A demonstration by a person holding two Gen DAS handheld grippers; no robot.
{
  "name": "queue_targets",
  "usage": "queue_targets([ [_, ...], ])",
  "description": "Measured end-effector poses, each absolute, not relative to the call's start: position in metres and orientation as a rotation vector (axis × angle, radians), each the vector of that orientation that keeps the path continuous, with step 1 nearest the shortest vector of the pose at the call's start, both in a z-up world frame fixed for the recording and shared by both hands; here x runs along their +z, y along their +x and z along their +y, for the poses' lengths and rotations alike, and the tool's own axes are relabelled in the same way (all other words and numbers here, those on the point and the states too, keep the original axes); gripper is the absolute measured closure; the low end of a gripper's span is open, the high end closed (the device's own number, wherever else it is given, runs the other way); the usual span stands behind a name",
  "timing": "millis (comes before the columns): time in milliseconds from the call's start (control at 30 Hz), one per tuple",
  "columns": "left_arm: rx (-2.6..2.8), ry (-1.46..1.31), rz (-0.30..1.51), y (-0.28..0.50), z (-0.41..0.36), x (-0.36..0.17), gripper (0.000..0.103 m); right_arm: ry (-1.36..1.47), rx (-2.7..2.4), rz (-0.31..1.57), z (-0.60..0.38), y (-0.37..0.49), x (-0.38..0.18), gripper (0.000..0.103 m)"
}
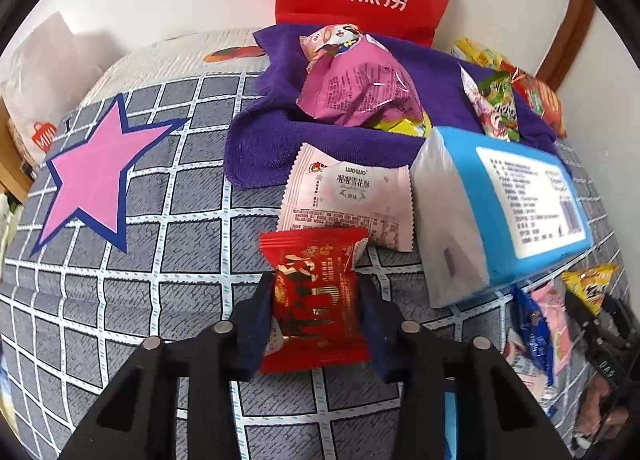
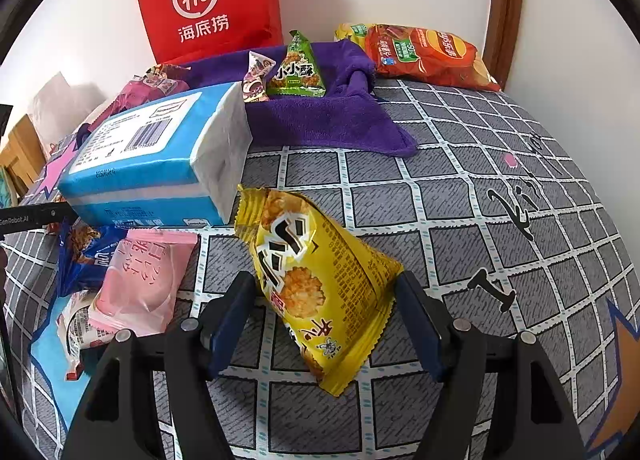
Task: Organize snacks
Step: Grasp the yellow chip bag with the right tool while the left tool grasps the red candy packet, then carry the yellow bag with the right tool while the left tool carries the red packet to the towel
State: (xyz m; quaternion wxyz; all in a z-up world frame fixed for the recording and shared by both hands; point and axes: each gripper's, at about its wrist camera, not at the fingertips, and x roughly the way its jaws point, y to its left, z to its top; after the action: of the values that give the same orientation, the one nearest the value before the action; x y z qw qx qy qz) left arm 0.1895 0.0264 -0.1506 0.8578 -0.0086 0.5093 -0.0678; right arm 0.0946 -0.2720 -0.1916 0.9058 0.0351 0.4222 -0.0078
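My left gripper (image 1: pixel 316 278) is shut on a small red snack packet (image 1: pixel 316 308), which stands upright between the blue pads just above the grid-patterned bedspread (image 1: pixel 160 260). A white-and-pink packet (image 1: pixel 352 196) lies right behind it. In the right wrist view a yellow rice-cracker packet (image 2: pixel 320 300) lies on the bedspread between the fingers of my right gripper (image 2: pixel 324 276). That gripper is open: the right pad is at the packet's corner and the left pad stands apart from it. A purple towel (image 2: pixel 320 120) further back carries a green packet (image 2: pixel 298 72) and a pink bag (image 1: pixel 360 88).
A blue tissue pack (image 2: pixel 160 156) sits between the two grippers. Pink (image 2: pixel 140 284) and dark blue (image 2: pixel 80 256) packets lie beside it. An orange chips bag (image 2: pixel 424 54) rests at the back right. A red paper bag (image 2: pixel 208 4) stands against the white wall.
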Motion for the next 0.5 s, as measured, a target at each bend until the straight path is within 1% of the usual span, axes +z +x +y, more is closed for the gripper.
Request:
queue_targets([
  [133,-0.167,-0.024,1.07,0.1873,0.027,-0.1503,0.065,0.064,-0.019,0.874,-0.271,0.0947,-0.1915,0.03],
  [300,-0.16,-0.006,1.06,0.185,0.0251,-0.1516,0.064,0.044,0.004,0.884,-0.2664,0.0963,-0.1927,0.019],
  [400,-0.157,-0.005,1.039,0.1844,0.025,-0.1523,0.064,0.049,0.015,0.885,-0.2664,0.0963,-0.1929,0.017],
  [500,-0.157,-0.013,1.004,0.1819,0.0266,-0.1538,0.064,0.049,0.017,0.885,-0.2667,0.0962,-0.193,0.017],
])
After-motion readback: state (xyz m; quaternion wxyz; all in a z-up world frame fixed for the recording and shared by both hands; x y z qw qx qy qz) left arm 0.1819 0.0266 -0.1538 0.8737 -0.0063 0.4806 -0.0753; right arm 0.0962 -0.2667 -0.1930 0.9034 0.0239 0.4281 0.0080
